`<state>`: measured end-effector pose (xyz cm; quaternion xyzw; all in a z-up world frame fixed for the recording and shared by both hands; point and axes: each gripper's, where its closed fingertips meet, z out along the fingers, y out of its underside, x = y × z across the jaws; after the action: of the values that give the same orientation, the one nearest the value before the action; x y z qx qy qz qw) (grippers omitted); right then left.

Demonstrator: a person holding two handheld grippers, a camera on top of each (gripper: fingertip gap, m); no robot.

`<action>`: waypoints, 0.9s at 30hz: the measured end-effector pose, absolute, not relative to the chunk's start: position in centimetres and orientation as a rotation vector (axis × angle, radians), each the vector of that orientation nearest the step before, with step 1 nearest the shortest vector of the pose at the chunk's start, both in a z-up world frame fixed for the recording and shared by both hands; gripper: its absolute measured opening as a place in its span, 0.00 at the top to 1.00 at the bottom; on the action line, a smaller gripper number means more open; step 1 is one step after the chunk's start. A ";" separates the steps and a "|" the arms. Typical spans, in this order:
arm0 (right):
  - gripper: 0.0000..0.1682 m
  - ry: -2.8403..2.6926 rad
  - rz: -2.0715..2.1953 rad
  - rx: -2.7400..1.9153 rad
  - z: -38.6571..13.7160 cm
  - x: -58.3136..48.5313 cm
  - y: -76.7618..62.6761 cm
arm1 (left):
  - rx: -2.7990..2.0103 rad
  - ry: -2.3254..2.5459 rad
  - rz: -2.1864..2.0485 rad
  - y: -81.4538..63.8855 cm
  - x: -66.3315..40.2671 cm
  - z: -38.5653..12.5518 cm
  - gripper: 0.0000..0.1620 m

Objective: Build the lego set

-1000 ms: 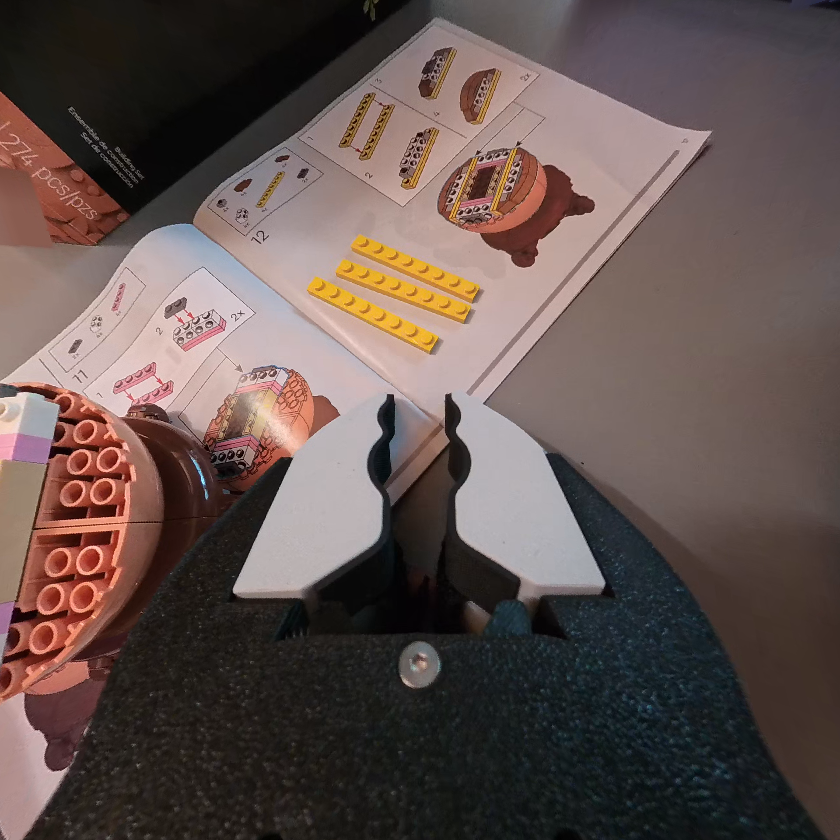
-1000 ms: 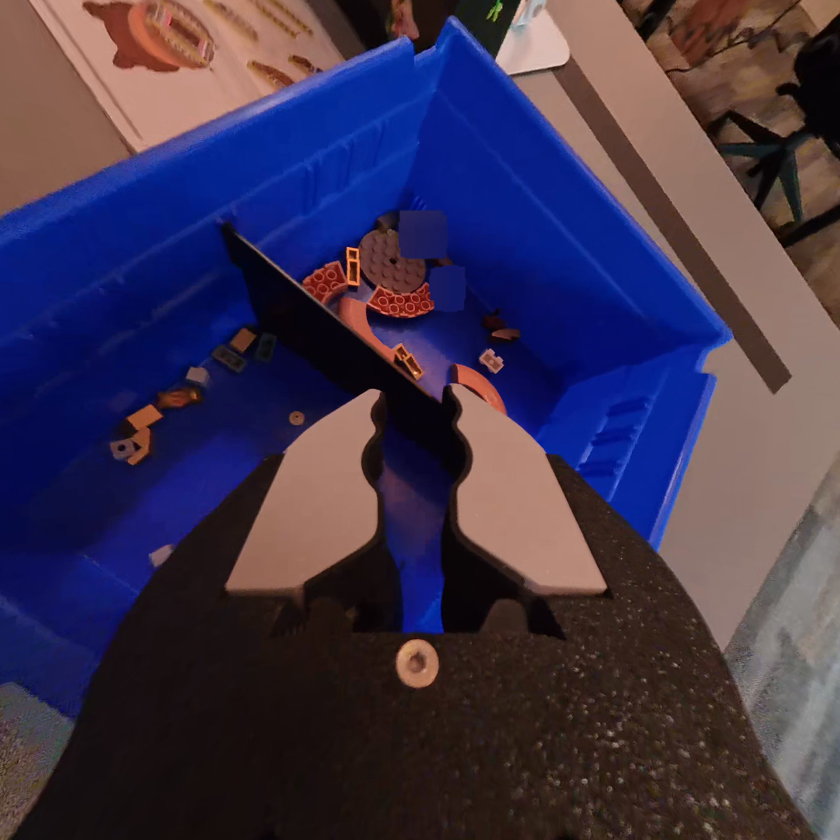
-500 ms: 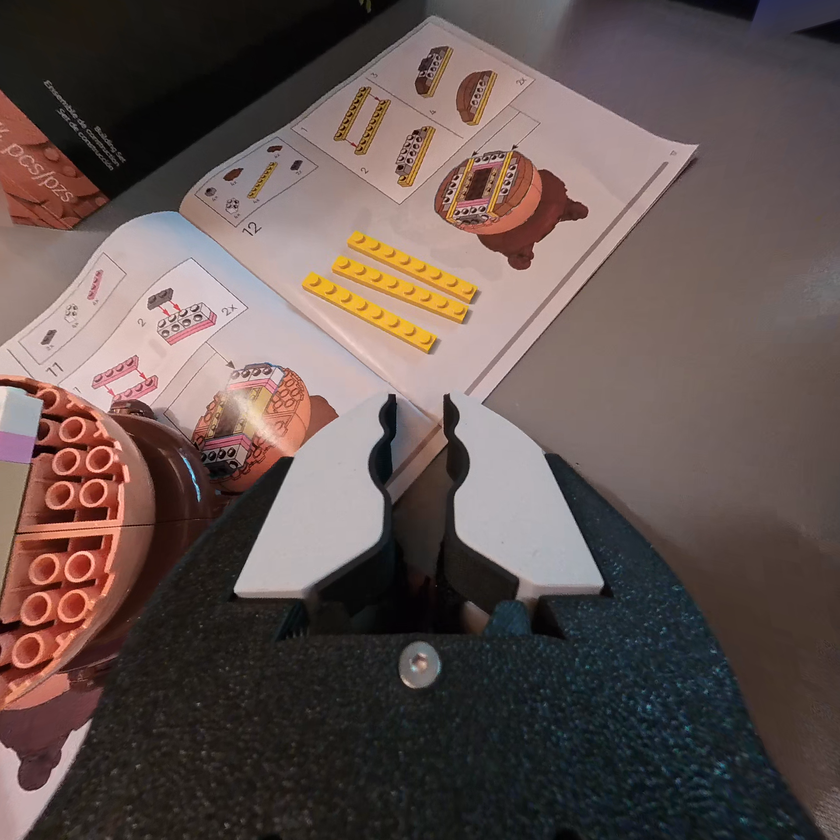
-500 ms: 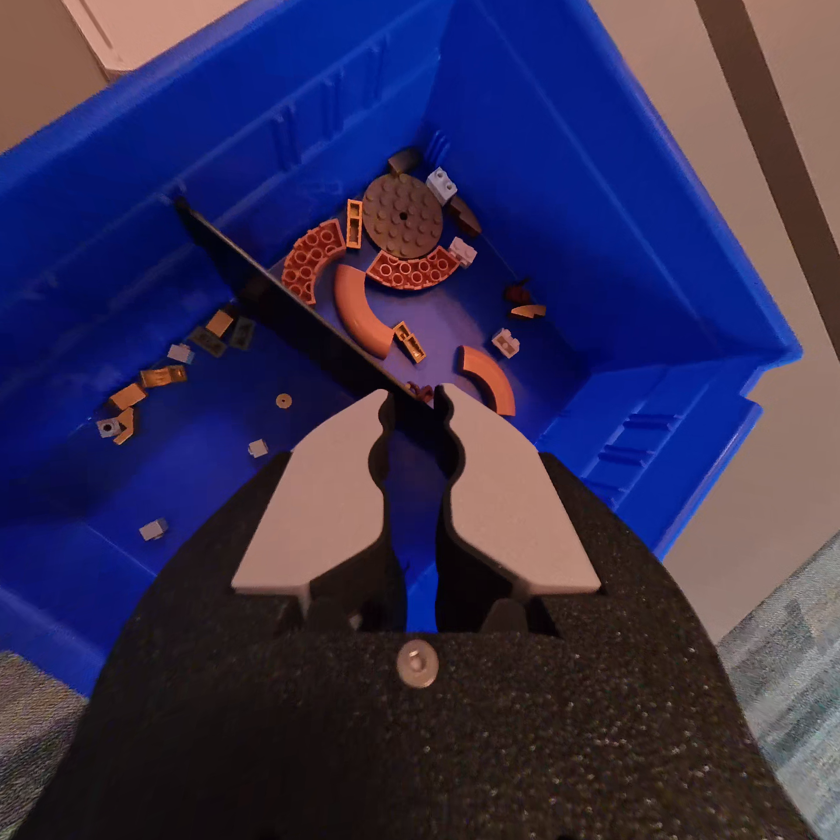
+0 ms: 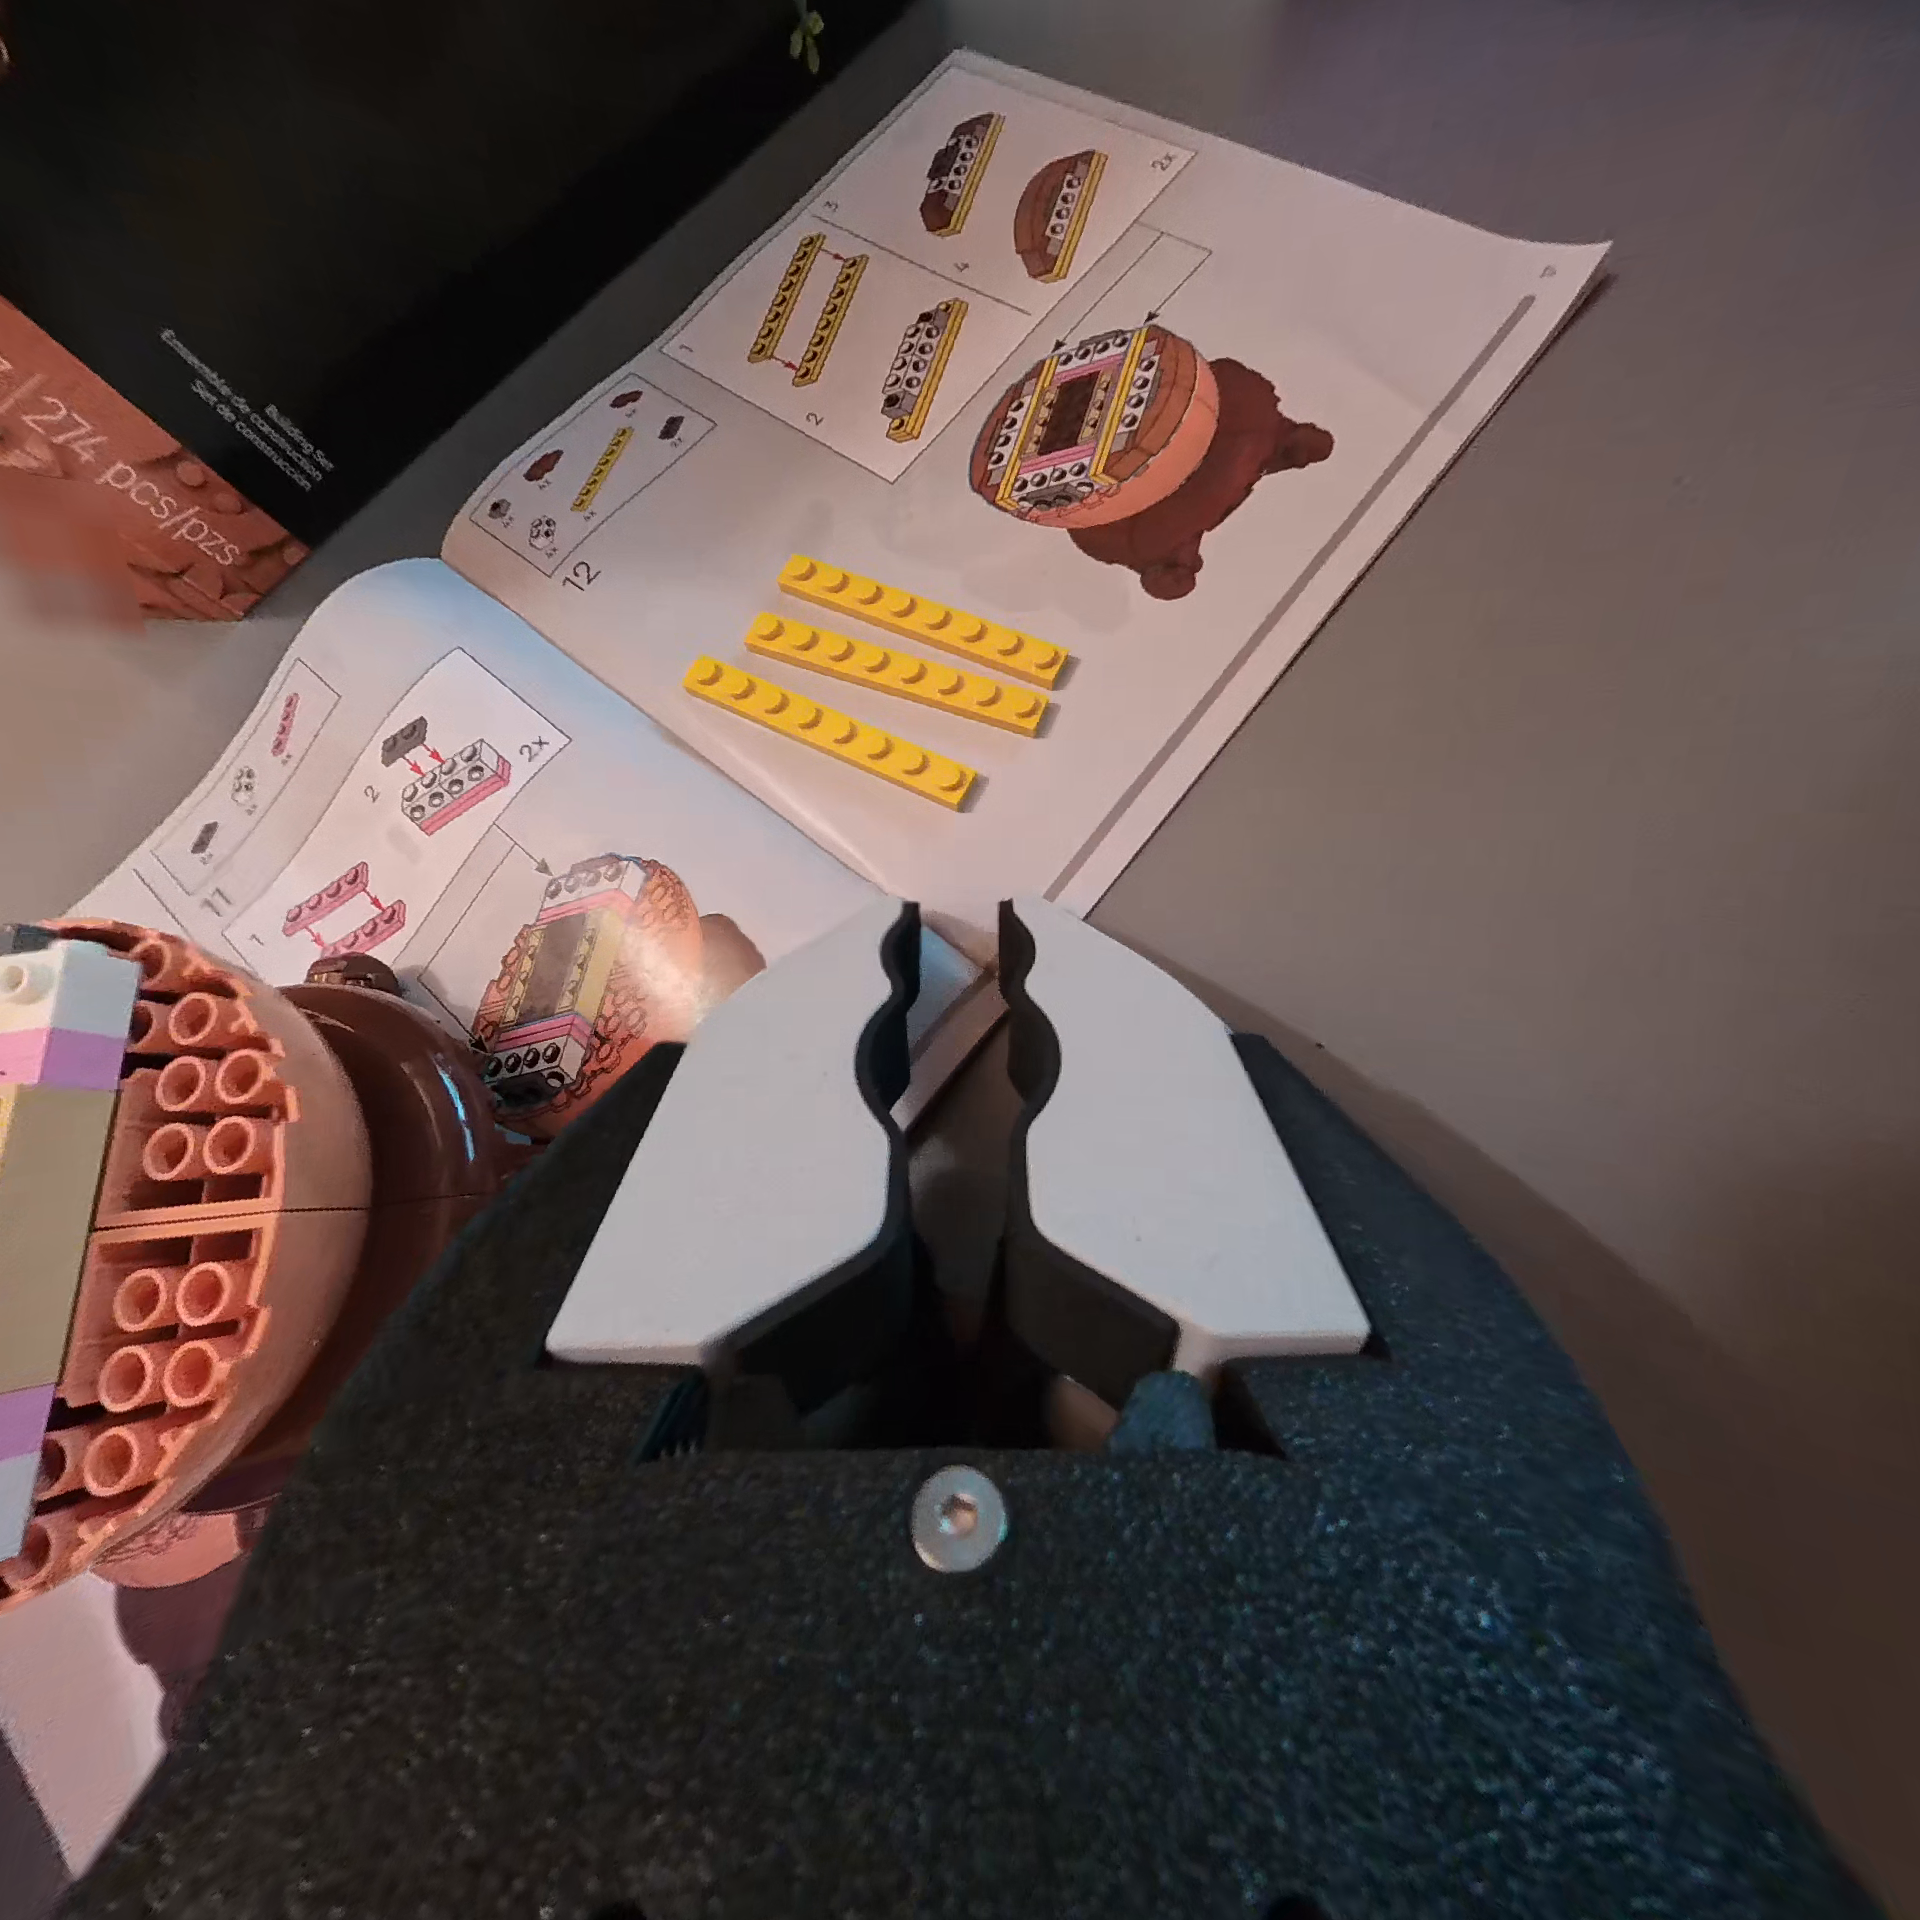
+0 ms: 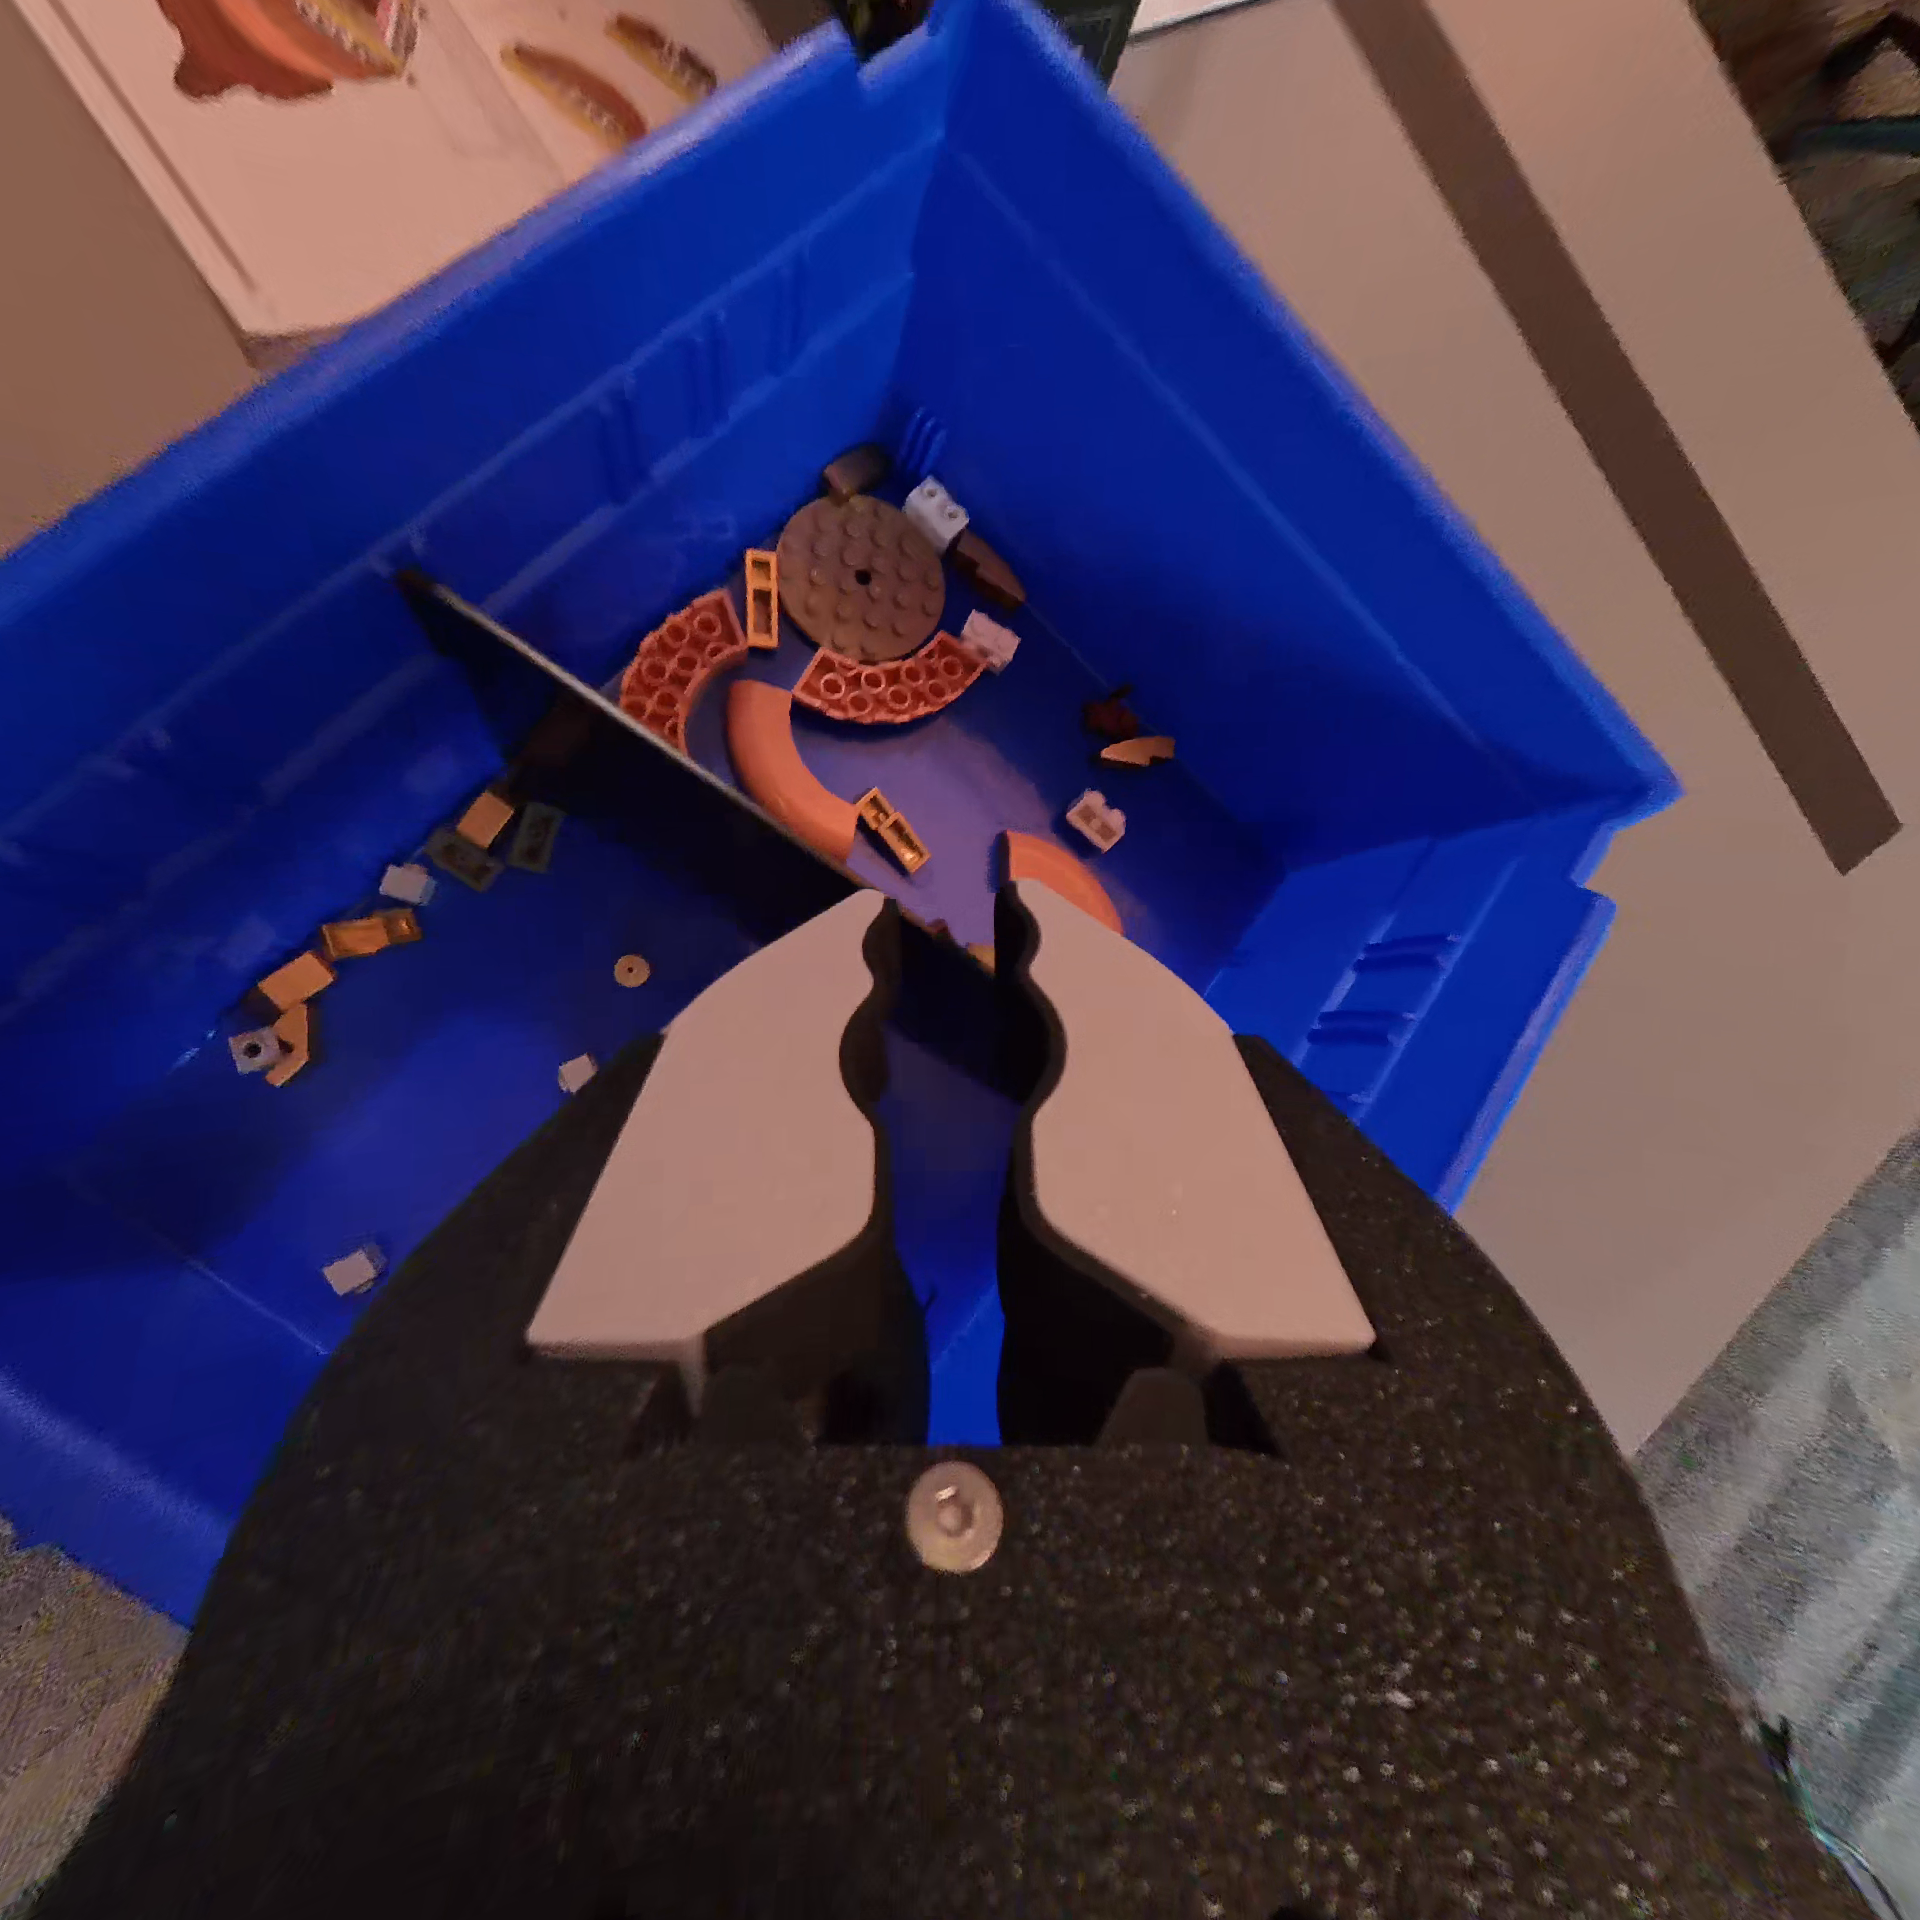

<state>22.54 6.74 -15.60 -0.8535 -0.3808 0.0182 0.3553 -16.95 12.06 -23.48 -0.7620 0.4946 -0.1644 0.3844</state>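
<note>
Left claw [image 5: 958, 914] — empty, jaws slightly parted, over open paper instruction booklet [image 5: 1299, 343] bearing three yellow studded strips [image 5: 904, 675]; bare grey counter [image 5: 1558, 831] rightward. Right claw [image 6: 940, 909] — parted, empty, above blue plastic bin [image 6: 1195, 364] of loose bricks.

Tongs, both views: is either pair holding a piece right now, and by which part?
Nothing is held. The left tongs stand open and empty over the booklet. The right tongs stand open and empty over the blue bin.
</note>
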 end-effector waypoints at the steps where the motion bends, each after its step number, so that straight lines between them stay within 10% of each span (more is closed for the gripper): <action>1: 0.90 -0.968 0.069 -2.199 -15.2 22.5 6.9 | -1.952 1.253 -0.433 12.1 -17.0 -23.5 0.91; 19: 0.88 -1.063 -0.170 -2.528 -14.6 25.2 10.7 | -1.997 1.231 -0.511 12.1 -17.0 -23.6 0.90; 27: 0.89 -1.310 0.365 -2.532 -19.8 16.0 12.0 | -2.005 1.227 -0.527 12.1 -17.0 -23.6 0.90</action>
<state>15.97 12.02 -19.81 -0.8731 -0.4516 0.1260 0.1336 -16.98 12.12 -23.57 -0.7771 0.4755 -0.2044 0.3581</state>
